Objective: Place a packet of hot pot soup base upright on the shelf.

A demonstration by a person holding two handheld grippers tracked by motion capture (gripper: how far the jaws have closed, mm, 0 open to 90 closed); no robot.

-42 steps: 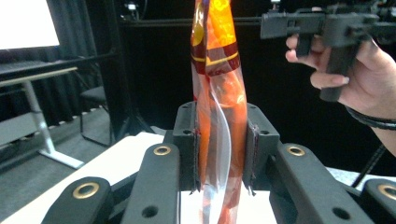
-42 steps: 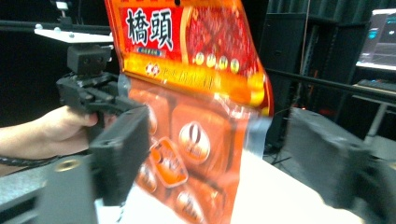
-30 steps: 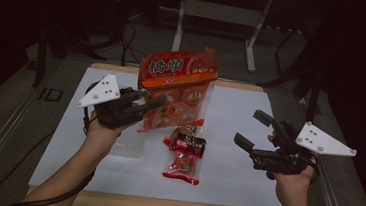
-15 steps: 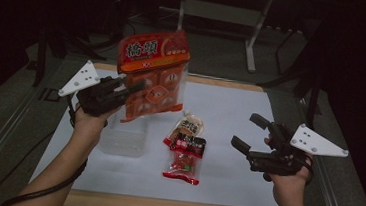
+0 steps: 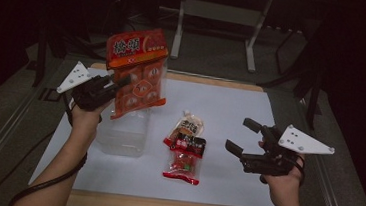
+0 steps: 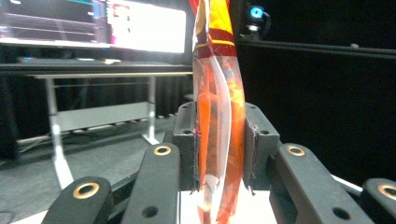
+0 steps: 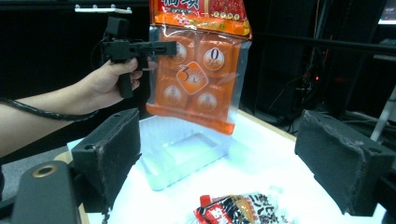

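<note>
My left gripper [image 5: 118, 84] is clamped on the orange snack bag [image 5: 137, 71], hanging just above the clear bin [image 5: 124, 135], not in yet. Right gripper [image 5: 244, 137] apart, empty. Two small packets [image 5: 185, 148] beside bin still on counter [image 5: 231, 107].

You have the orange snack bag [image 5: 137, 74] hanging upright, edge pinched, just above the clear plastic bin [image 5: 124, 133] at the table's left.
</note>
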